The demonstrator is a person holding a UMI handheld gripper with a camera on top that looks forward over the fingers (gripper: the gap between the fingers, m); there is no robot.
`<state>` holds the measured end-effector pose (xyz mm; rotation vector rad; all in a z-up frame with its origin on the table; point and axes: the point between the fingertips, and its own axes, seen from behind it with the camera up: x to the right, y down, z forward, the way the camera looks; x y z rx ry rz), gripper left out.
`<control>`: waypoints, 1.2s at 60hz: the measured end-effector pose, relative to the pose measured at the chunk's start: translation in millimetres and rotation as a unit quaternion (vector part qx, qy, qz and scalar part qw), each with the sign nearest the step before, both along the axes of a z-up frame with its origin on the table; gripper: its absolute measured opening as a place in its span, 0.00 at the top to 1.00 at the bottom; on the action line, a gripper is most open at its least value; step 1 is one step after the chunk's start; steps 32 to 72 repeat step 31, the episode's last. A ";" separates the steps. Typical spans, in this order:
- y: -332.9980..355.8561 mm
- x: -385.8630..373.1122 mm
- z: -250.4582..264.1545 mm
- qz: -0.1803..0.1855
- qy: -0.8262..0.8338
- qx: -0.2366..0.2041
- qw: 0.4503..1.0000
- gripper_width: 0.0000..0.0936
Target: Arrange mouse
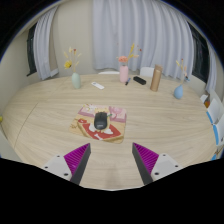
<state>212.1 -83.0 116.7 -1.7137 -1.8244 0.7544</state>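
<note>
claw [112, 163] open, level, mouse [100, 121] ahead

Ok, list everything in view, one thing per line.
mouse: one, black, on the mat, ahead of the fingers
mat: one, red and cream pattern, on the table's middle
table: one, light wood, round
vase: one, pale green with flowers, far left of the table
cup: one, pink, holding stems, at the table's far edge
tube: one, tan, upright, right of the cup
blue vase: one, blue, with stems, far right
dark thing: one, black, flat, between cup and tube; kind unclear
white thing: one, small, near the vase; kind unclear
curtains: pale, behind the table
gripper: one, purple pads, open, holding nothing
</note>
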 end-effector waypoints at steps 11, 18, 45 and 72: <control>25.5 42.5 -2.7 -0.020 -0.004 0.021 1.000 0.08; 35.0 53.3 -2.9 -0.033 -0.006 0.023 0.999 0.08; 52.5 63.1 -4.3 -0.046 -0.010 0.033 0.998 0.08; 52.5 63.1 -4.3 -0.046 -0.010 0.033 0.998 0.08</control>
